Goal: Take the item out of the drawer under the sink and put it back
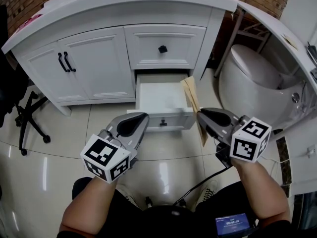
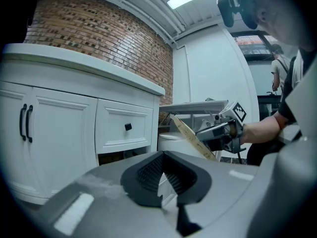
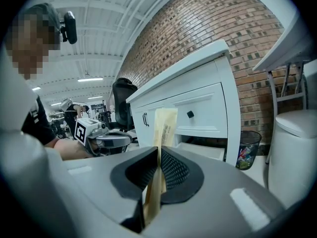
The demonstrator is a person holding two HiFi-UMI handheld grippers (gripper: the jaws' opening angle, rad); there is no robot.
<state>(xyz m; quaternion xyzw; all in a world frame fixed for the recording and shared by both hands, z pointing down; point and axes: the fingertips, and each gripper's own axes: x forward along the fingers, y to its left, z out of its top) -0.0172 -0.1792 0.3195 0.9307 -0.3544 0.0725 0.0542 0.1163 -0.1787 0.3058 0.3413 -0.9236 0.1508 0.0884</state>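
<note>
A person's bare forearms reach forward over the glossy tiled floor (image 1: 64, 133), each hand carrying a tool capped with a black-and-white marker cube. The left tongs (image 1: 142, 116) are clenched on nothing, their ribbed pads (image 2: 148, 172) meeting at the tip, and hover in front of the open drawer's front panel. The right tongs (image 1: 201, 113) grasp a flat tan paper packet (image 1: 191, 92) by its lower part. The packet stands on edge between the pads, with a line of small print running along it, too small to read. Its upper end leans toward the right side of the open drawer (image 1: 140, 95), and whether it touches the wall there cannot be told. The drawer, the lower of two, is pulled well out of the white vanity cabinet (image 1: 106, 63) and shows a pale interior. The upper drawer (image 1: 148, 46) above it is closed, as are the two doors to its left. A white toilet (image 1: 252, 78) stands to the right, a black office chair (image 1: 29, 118) to the left and a brick wall (image 2: 99, 29) behind.
</note>
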